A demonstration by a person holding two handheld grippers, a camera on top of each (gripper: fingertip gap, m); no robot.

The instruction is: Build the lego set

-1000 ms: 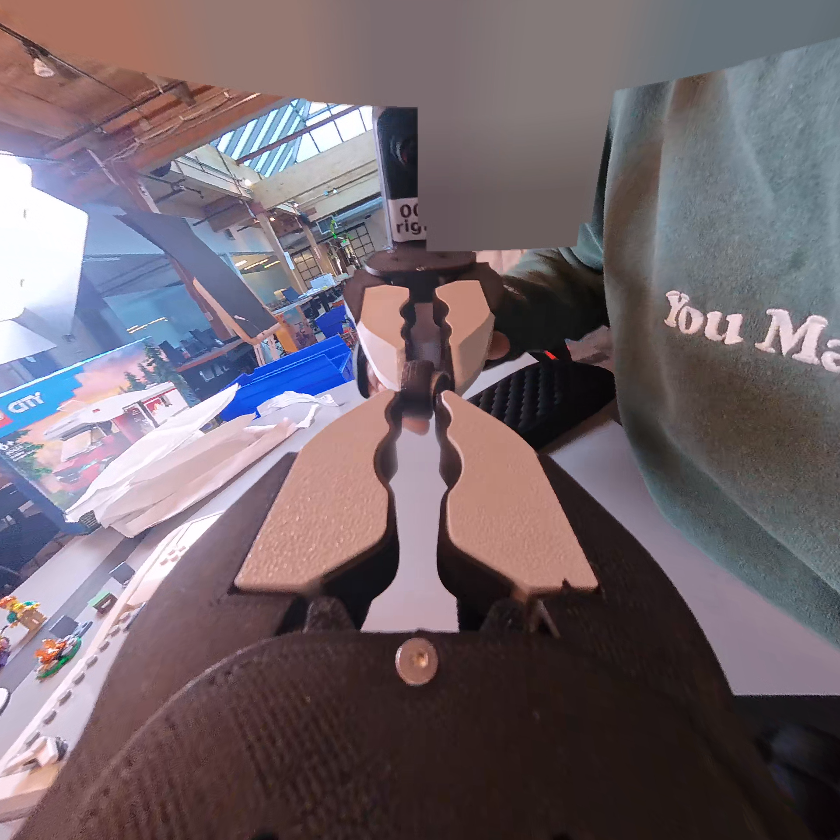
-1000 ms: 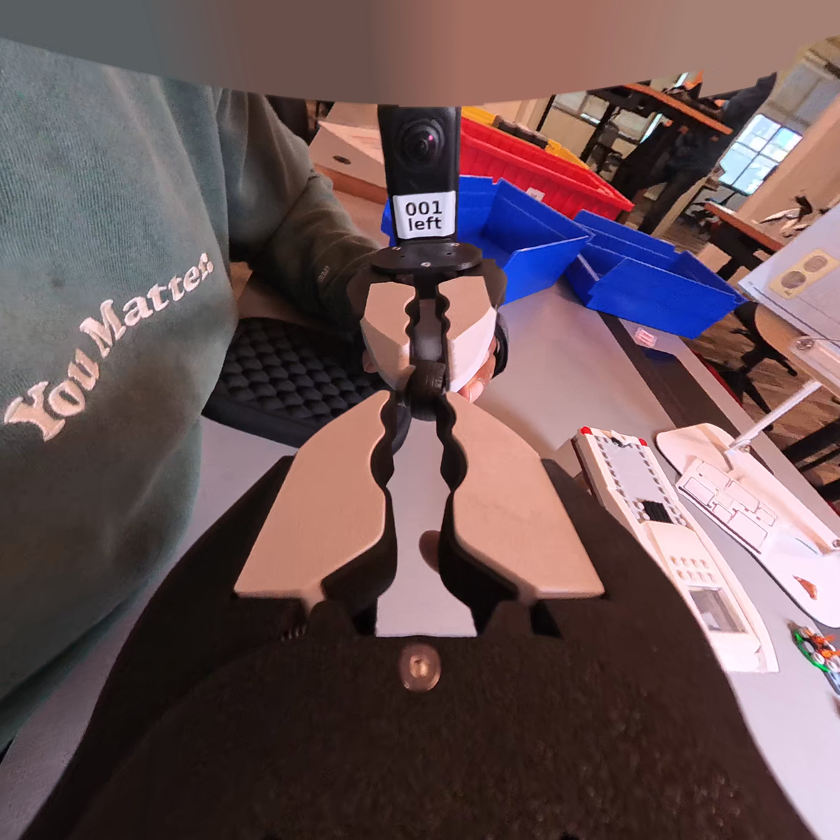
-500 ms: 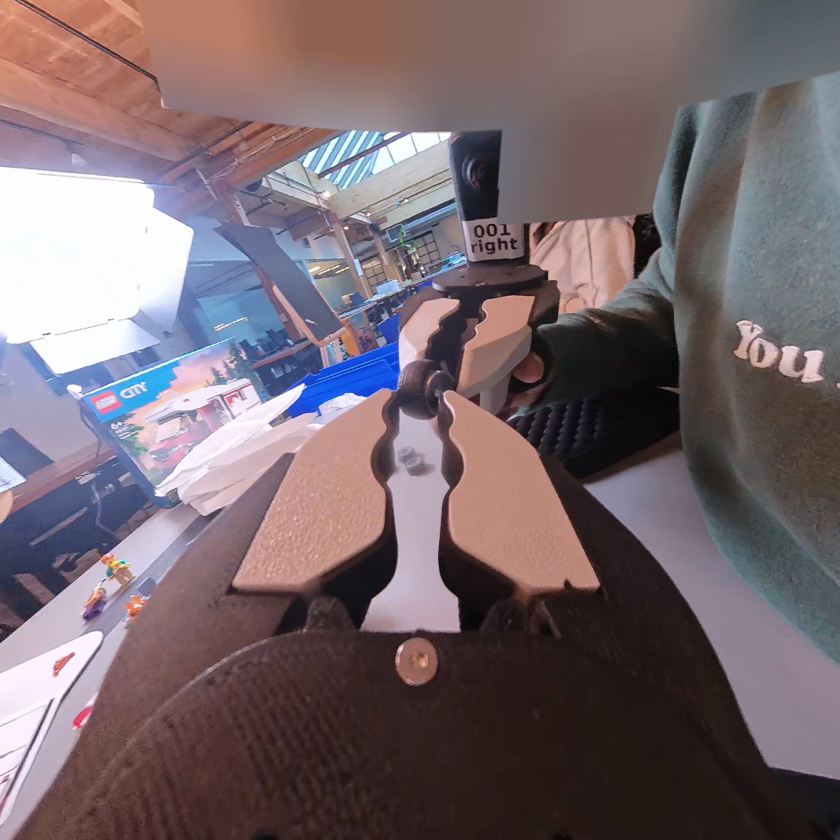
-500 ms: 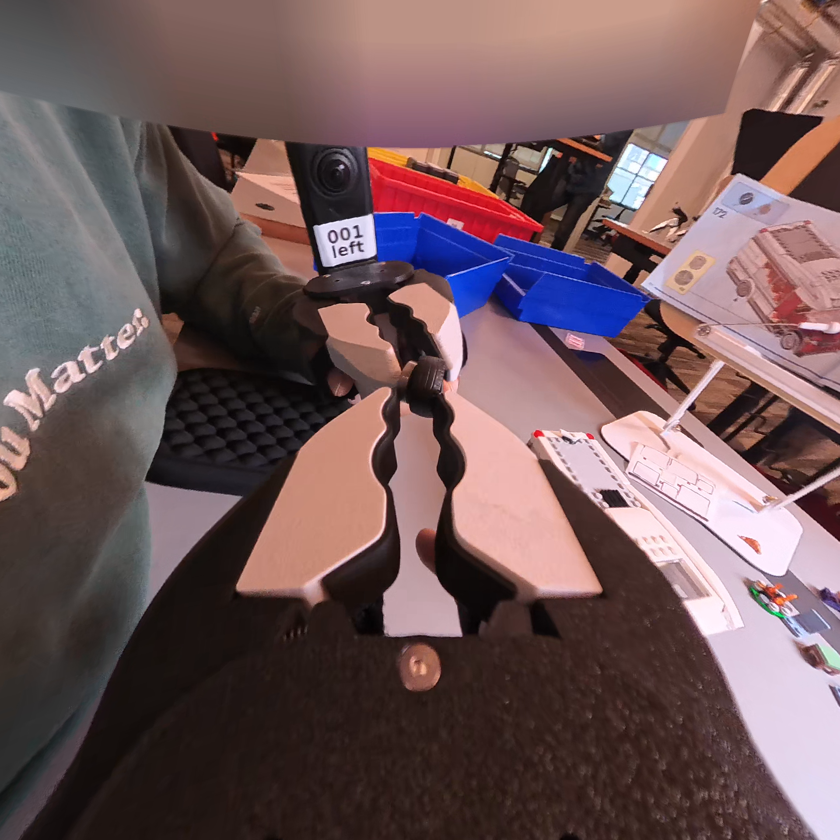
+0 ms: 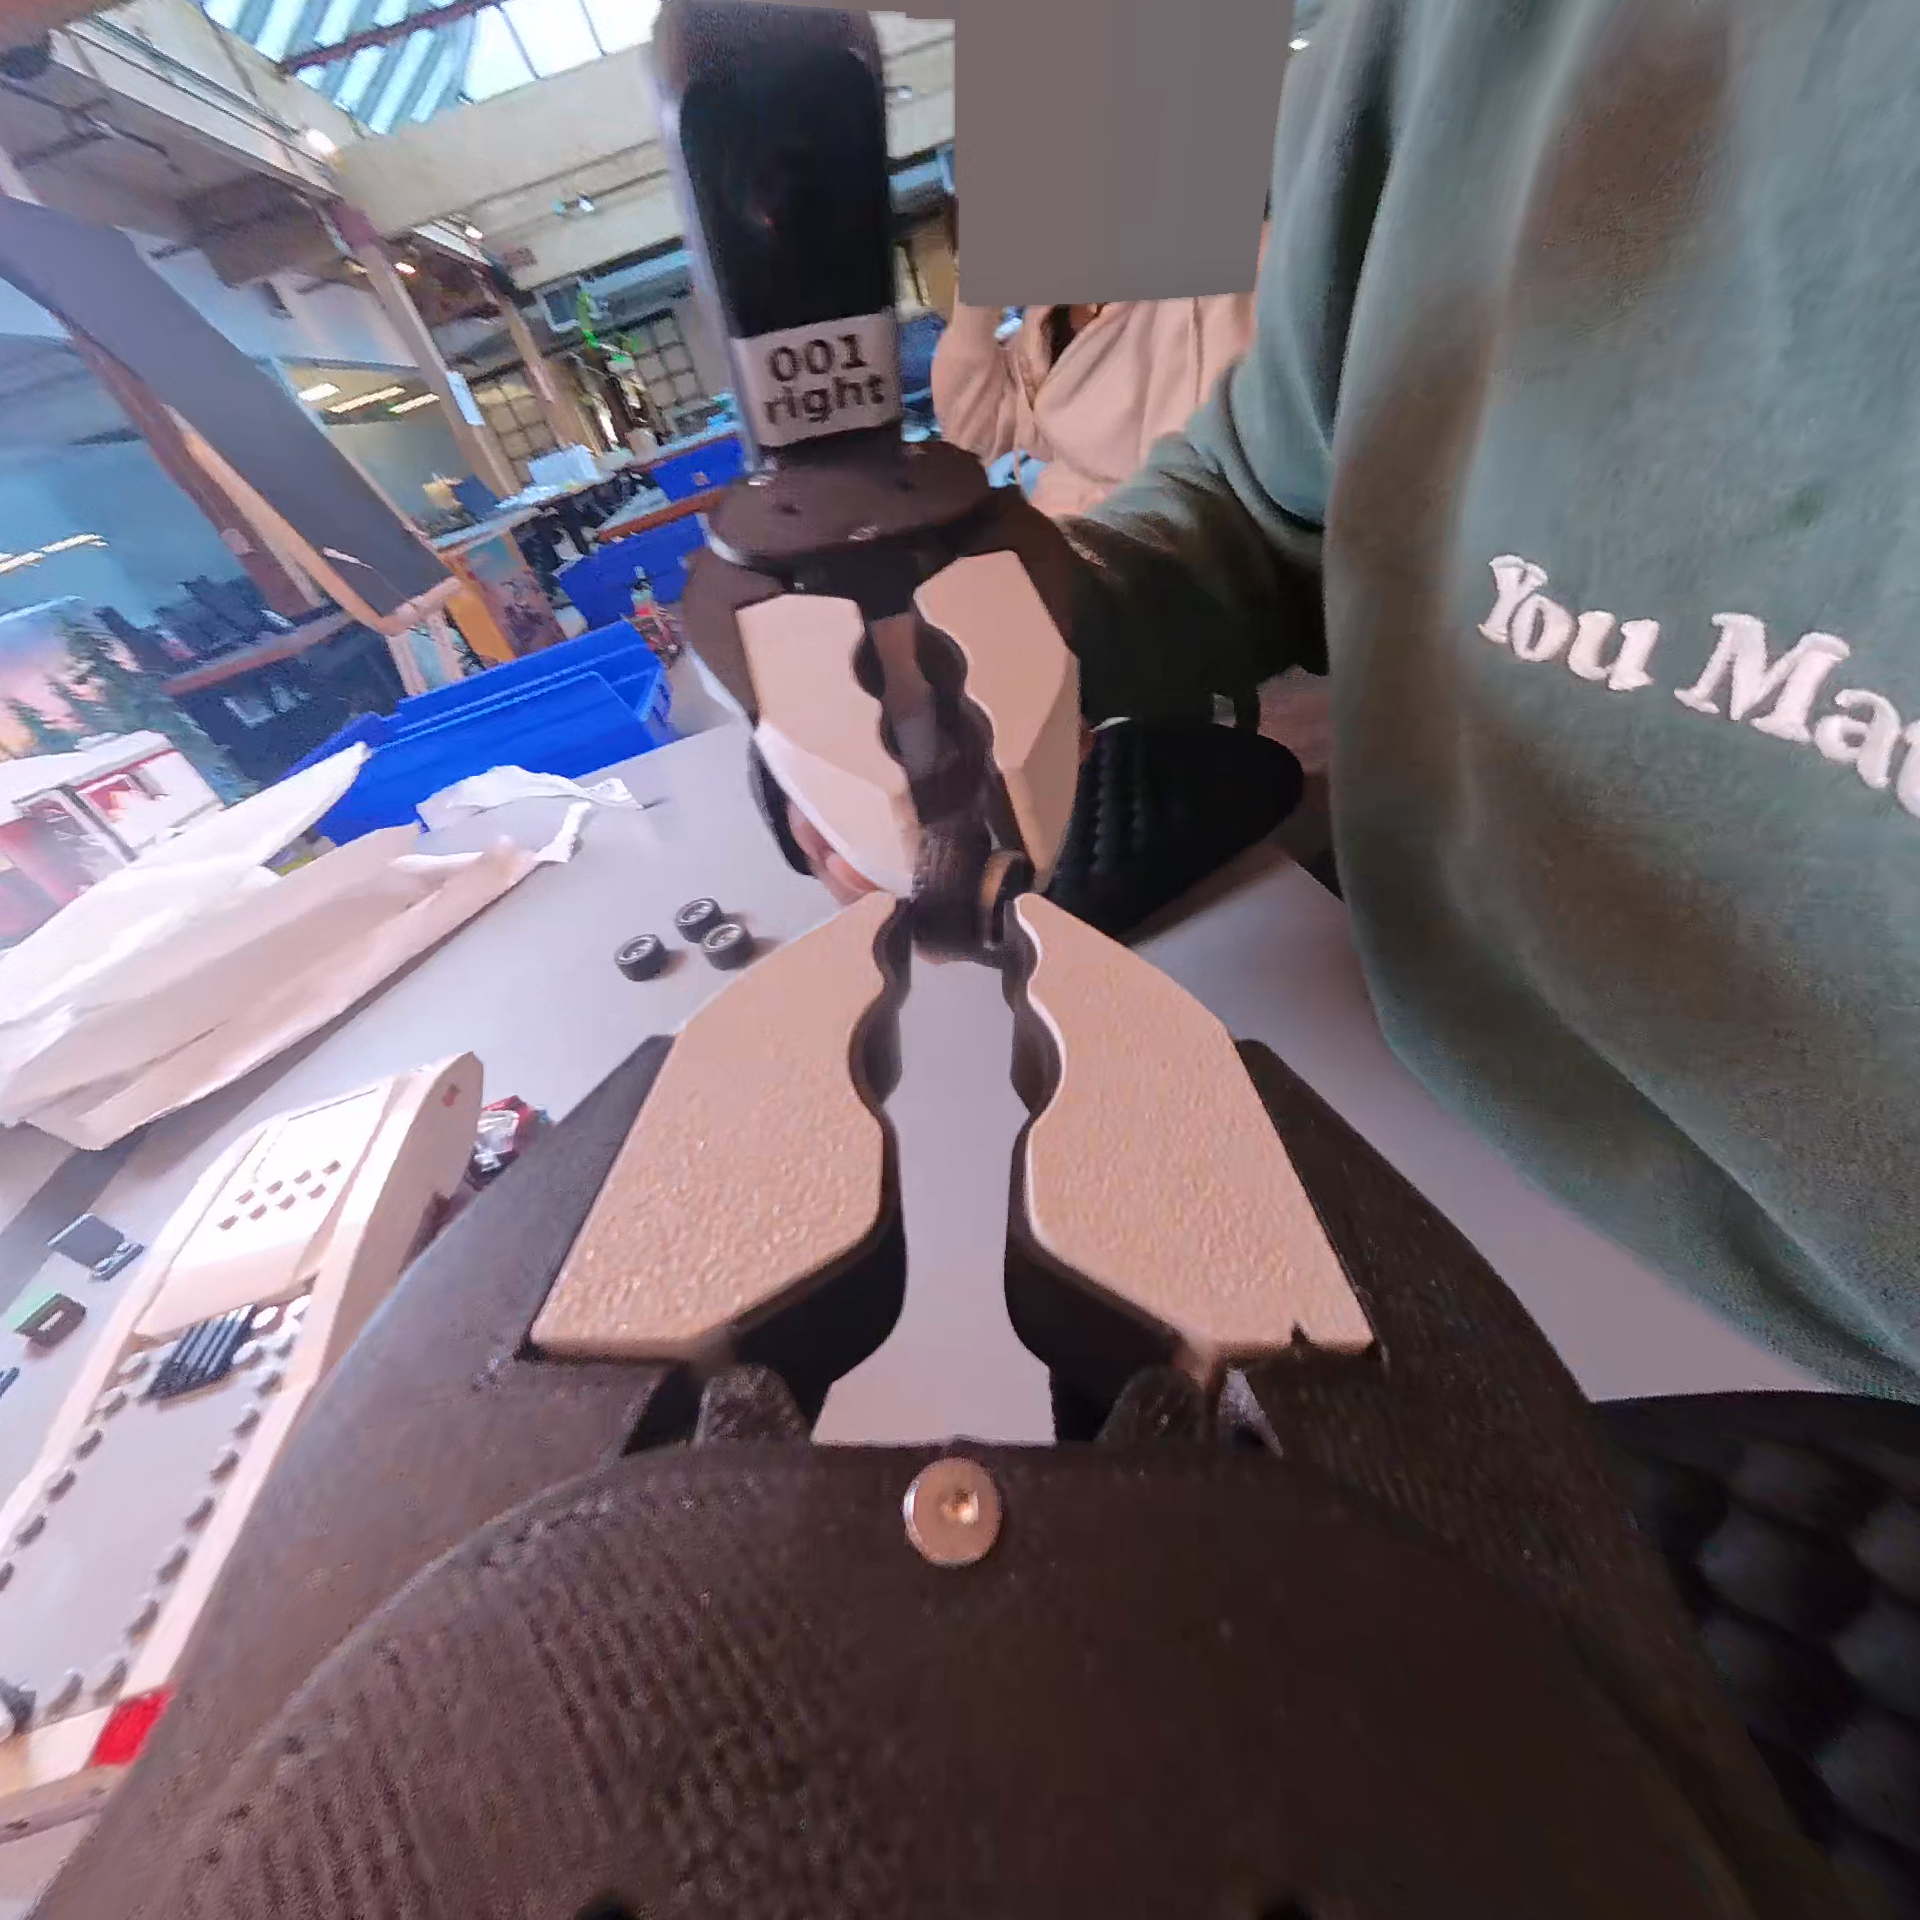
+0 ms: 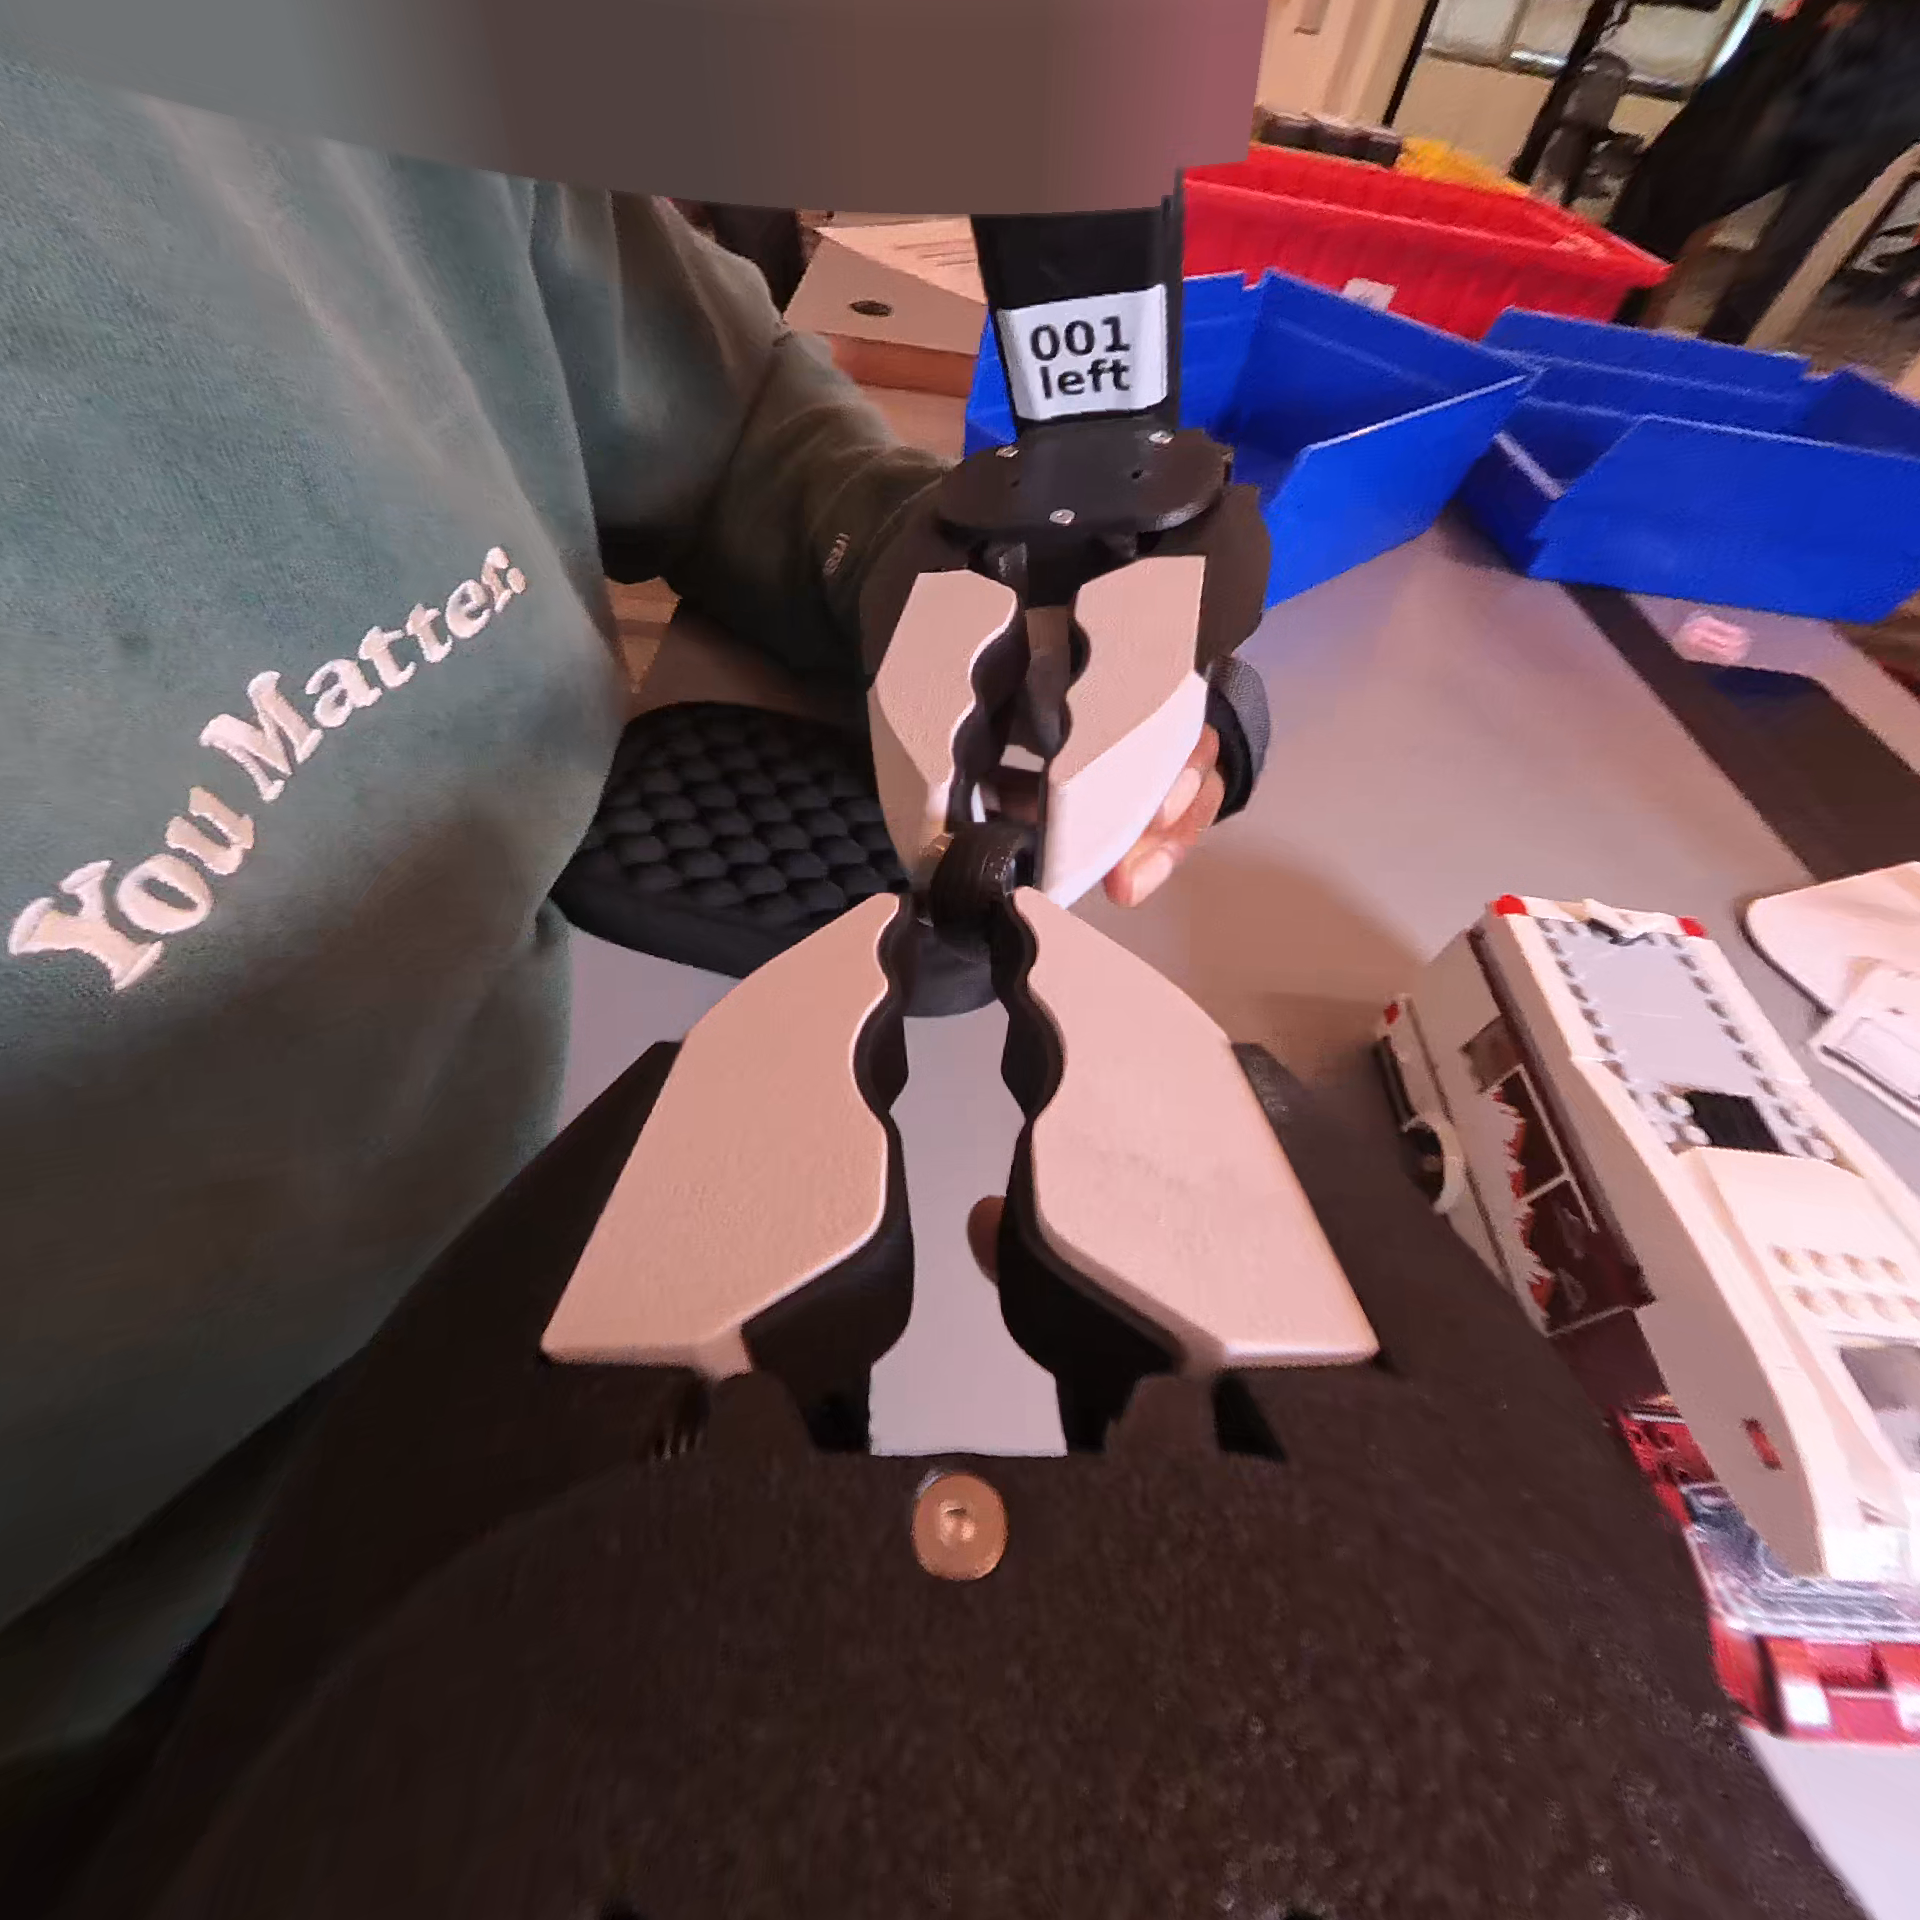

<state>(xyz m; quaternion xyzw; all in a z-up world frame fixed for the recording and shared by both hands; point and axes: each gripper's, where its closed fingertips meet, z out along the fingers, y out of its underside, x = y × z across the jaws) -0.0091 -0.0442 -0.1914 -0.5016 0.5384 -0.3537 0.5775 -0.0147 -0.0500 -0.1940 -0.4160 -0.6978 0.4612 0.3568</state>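
Both grippers lowered toward table [image 5: 582,997], left gripper [image 5: 956,914] and right gripper [image 6: 961,914] narrowly parted, gripping black wheel [image 6: 977,883] (blurred), three wheels [image 5: 686,935] newly visible.

both claws lowered, three wheels [image 5: 686,937] now visible

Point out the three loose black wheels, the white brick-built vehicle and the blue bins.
three loose black wheels [image 5: 686,938], left wrist view, middle of the cluster.
white brick-built vehicle [image 6: 1662,1174], right wrist view, roof.
blue bins [image 6: 1704,499], right wrist view, front wall.
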